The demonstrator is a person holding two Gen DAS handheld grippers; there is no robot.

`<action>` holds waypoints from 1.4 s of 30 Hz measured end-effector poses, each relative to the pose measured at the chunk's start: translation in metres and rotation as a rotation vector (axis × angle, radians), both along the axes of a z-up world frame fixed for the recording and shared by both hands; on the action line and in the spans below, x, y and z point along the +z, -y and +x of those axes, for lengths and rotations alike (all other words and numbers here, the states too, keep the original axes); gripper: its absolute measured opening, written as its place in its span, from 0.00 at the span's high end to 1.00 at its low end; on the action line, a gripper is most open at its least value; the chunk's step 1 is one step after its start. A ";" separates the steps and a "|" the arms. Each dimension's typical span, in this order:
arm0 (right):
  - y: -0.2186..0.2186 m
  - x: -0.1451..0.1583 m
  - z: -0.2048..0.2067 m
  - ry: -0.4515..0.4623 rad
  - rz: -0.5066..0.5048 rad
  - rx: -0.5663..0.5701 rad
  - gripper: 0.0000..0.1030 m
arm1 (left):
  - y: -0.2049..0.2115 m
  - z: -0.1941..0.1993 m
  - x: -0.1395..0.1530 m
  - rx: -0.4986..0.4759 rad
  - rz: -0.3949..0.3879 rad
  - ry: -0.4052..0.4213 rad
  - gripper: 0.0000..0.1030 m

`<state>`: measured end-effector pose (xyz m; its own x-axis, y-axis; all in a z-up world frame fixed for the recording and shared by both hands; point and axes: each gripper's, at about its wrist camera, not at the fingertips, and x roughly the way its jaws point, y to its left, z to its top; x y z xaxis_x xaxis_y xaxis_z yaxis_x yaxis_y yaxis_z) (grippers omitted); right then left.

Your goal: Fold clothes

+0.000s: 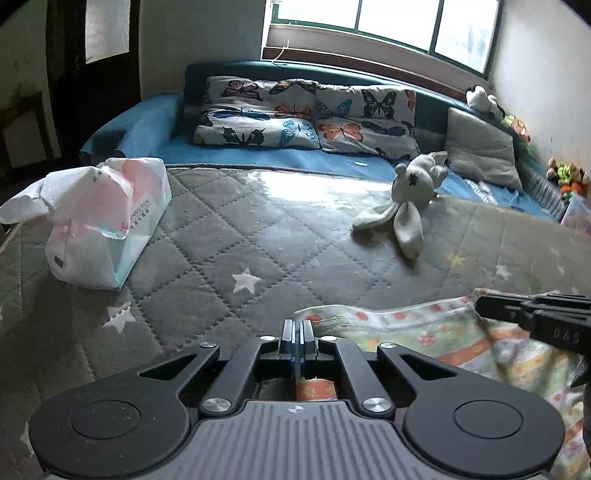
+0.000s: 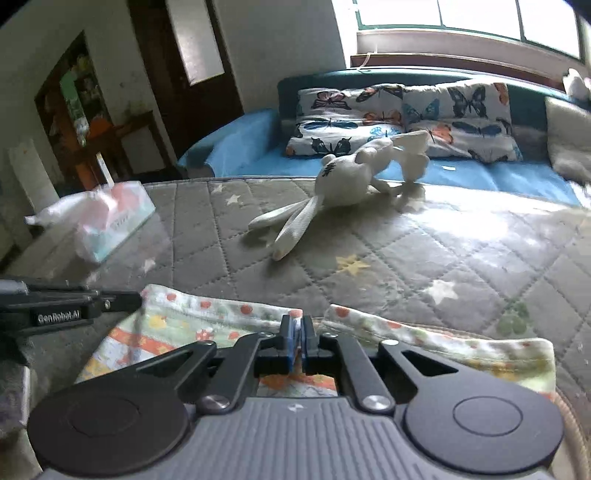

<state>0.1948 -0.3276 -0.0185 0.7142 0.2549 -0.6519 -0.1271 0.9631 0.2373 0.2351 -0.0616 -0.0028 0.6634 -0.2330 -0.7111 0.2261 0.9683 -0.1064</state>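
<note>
Down at the bottom centre of the left wrist view, the left gripper has its jaws pressed together, and a strip of patterned cloth shows right behind them, though whether fabric is pinched between the pads cannot be told. The right gripper sits at bottom centre of its own view, jaws likewise closed tight at the edge of the garment, a pale piece printed with orange and red flowers. It lies flat on the grey quilted star-pattern mat, filling the lower right of the left view. In the middle distance, a white plush rabbit sprawls on the mat, ears pointing toward the camera. At mid left rests a crumpled tissue pack. Further back, butterfly-print pillows line a blue sofa, under a window at the top.
</note>
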 end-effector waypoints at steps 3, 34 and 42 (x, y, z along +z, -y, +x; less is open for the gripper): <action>0.017 0.004 0.000 -0.010 0.023 -0.049 0.92 | 0.001 -0.007 0.008 -0.007 -0.021 0.019 0.97; 0.006 -0.001 -0.005 0.054 -0.162 0.001 0.72 | 0.090 -0.031 -0.014 -0.301 -0.092 -0.044 0.96; -0.008 -0.009 -0.005 0.079 -0.252 0.015 0.84 | 0.090 -0.030 -0.017 -0.309 -0.119 -0.042 0.96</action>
<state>0.1903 -0.3198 -0.0274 0.7627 0.1029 -0.6385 -0.1506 0.9884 -0.0206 0.2048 -0.1520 -0.0203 0.5191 -0.5019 -0.6918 0.4999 0.8348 -0.2305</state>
